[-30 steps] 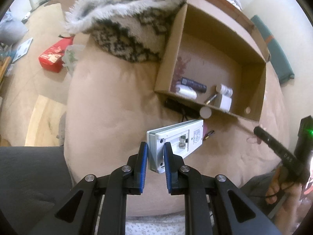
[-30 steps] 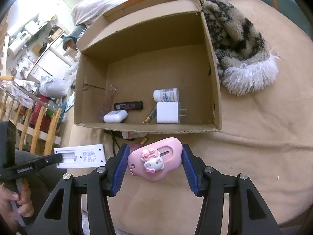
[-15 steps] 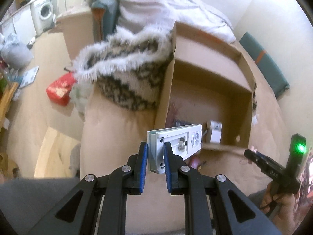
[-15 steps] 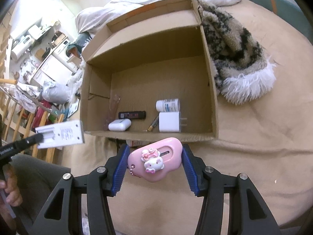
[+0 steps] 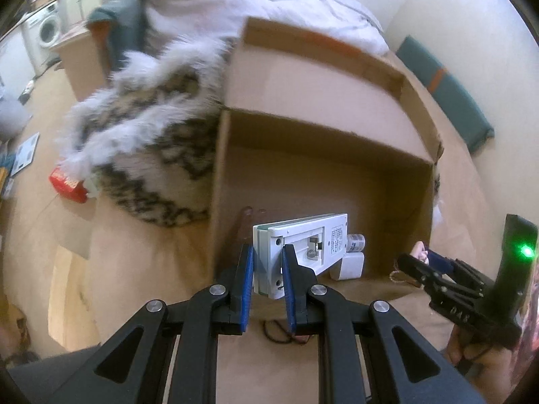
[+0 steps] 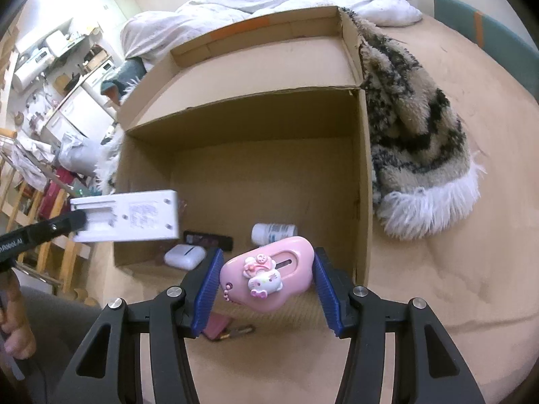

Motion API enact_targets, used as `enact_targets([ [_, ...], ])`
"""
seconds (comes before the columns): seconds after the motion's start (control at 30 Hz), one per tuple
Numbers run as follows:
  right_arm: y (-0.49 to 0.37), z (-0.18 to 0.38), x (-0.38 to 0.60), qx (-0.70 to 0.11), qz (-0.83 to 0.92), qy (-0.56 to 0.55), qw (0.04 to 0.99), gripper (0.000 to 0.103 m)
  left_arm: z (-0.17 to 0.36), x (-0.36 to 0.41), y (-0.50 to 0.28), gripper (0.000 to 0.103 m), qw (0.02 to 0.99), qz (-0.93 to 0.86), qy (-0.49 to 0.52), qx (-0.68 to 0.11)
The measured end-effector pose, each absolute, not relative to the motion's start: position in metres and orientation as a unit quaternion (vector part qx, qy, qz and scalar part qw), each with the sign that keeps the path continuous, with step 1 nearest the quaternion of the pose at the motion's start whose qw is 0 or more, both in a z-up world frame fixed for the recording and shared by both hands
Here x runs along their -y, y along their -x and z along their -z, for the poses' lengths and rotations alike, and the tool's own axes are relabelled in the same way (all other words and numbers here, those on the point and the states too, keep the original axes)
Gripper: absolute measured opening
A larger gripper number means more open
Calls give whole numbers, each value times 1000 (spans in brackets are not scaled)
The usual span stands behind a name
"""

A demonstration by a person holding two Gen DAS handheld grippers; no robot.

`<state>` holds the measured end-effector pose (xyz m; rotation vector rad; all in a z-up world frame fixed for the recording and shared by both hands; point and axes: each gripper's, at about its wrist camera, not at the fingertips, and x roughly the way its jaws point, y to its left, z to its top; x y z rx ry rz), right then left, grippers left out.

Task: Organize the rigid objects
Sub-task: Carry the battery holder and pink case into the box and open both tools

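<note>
You're mid-carry with both hands — the drop into the cardboard box (image 6: 363,181) is the step in hand. Your left gripper (image 5: 267,289) is clamped on the end of the white remote (image 5: 303,249), which hangs over the box's near-left corner. Your right gripper (image 6: 266,289) is clamped across the pink cat-figure case (image 6: 269,279), just short of the near wall. Next, judge a bare patch of floor: the white earbud case (image 6: 184,256), the small bottle (image 6: 273,232) and the black stick (image 6: 209,238) crowd the near side (the far half looks free). Lower, then let go — remote first, since it is already over the opening.
</note>
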<state>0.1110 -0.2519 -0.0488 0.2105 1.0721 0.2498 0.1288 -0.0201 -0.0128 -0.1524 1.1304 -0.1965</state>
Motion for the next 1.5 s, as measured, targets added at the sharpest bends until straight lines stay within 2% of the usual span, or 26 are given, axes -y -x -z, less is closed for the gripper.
enact_targets([
  [0.13, -115, 67, 247, -524, -114, -84, 840, 57, 38, 35, -142, 15, 815, 113, 85, -562],
  [0.47, -115, 80, 233, -534, -103, -44, 838, 57, 74, 47, -147, 15, 816, 115, 54, -564],
  [1.07, -127, 93, 237, -552, -91, -59, 827, 57, 75, 54, -146, 15, 832, 97, 17, -546],
  [1.13, -127, 92, 241, -551, -92, -63, 827, 57, 73, 52, -145, 19, 831, 95, 14, -547],
  [1.23, -124, 84, 244, -537, -98, -74, 835, 57, 67, 54, -142, 35, 837, 97, 7, -538],
  [1.3, -124, 77, 244, -525, -106, -80, 841, 59, 63, 57, -139, 66, 845, 90, -5, -528],
  [1.33, -123, 74, 244, -521, -110, -85, 842, 63, 61, 57, -138, 70, 848, 87, -6, -523],
  [1.4, -122, 70, 245, -514, -115, -90, 845, 82, 59, 57, -137, 71, 848, 96, 2, -522],
  [1.5, -121, 67, 249, -507, -116, -96, 849, 84, 61, 57, -137, 71, 845, 93, 0, -527],
])
